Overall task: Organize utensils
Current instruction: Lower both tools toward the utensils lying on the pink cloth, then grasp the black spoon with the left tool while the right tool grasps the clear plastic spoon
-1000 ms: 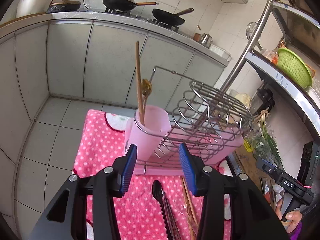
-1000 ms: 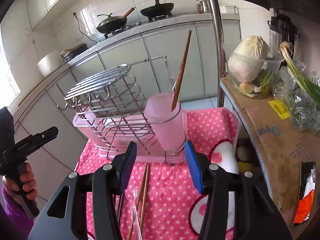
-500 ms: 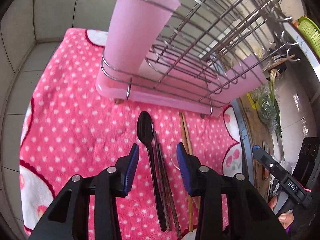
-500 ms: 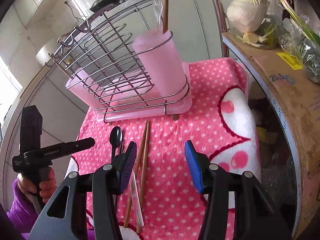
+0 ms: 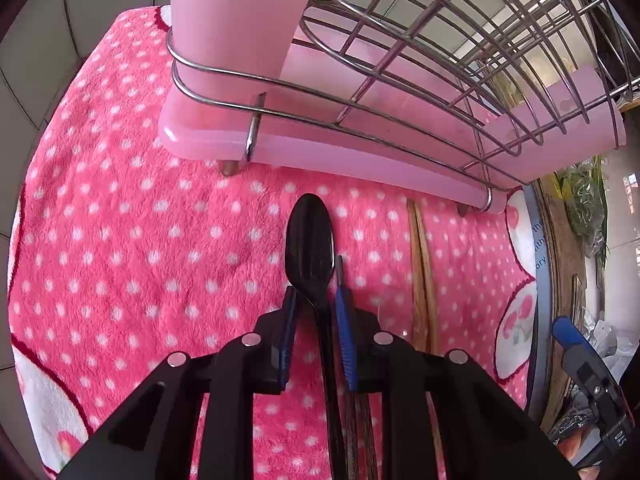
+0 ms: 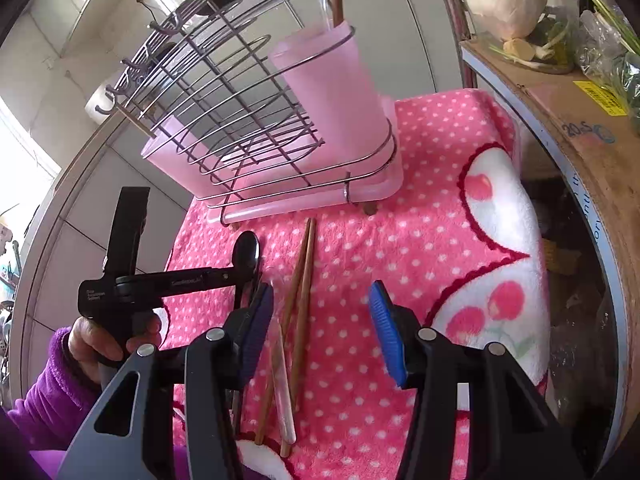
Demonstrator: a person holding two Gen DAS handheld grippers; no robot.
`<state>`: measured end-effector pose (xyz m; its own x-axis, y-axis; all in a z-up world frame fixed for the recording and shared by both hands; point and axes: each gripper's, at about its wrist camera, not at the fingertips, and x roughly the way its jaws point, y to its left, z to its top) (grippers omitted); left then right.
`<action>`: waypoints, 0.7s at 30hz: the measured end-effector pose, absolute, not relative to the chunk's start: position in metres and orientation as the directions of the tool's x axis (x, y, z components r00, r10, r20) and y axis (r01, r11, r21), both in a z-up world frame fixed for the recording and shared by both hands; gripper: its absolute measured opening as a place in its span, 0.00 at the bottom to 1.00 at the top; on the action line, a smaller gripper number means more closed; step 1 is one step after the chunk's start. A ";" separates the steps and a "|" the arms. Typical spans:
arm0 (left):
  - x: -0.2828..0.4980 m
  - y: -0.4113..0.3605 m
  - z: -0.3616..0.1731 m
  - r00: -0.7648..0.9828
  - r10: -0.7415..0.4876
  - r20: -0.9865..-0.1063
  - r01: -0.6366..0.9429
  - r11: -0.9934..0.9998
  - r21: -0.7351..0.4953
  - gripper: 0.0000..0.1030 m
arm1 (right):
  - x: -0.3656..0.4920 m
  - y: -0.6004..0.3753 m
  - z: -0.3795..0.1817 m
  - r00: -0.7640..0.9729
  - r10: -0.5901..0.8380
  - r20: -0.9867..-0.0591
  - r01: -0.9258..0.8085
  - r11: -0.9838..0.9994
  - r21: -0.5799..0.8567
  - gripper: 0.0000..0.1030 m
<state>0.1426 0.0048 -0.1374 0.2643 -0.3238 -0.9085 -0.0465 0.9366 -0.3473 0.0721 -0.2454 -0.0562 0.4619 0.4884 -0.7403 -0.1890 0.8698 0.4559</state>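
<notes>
Left tool [image 5: 316,312] points steeply down, jaws just closing in; right tool [image 6: 322,320] hangs half-spread.

Left wrist view looks steeply down, close above the black spoon [image 5: 310,240] before the dish rack [image 5: 400,92]. Right wrist view sits higher, tilted down. Both share rack, spoon [image 6: 247,254] and chopsticks [image 6: 302,276].

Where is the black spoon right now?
The black spoon lies on the pink dotted blanket, just in front of the dish rack, its handle between the left gripper jaws.

Black spoon [image 5: 310,240] handle hidden under left gripper's fingers [image 5: 346,332], pink cup [image 5: 236,12] top cut off
</notes>
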 end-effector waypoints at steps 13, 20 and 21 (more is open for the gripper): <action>0.127 0.038 -0.124 0.318 -0.315 -0.894 -0.087 0.929 -0.359 0.05 | 0.060 -0.182 -0.062 0.390 0.499 -0.774 -0.343 0.859 0.380 0.49; 0.109 0.065 -0.111 0.341 -0.285 -0.896 -0.082 0.940 -0.330 0.05 | 0.061 -0.128 -0.083 0.342 0.414 -0.844 -0.435 0.865 0.248 0.49; 0.107 0.067 -0.111 0.339 -0.275 -0.900 -0.075 0.945 -0.318 0.05 | 0.062 -0.123 -0.087 0.344 0.390 -0.854 -0.441 0.870 0.220 0.49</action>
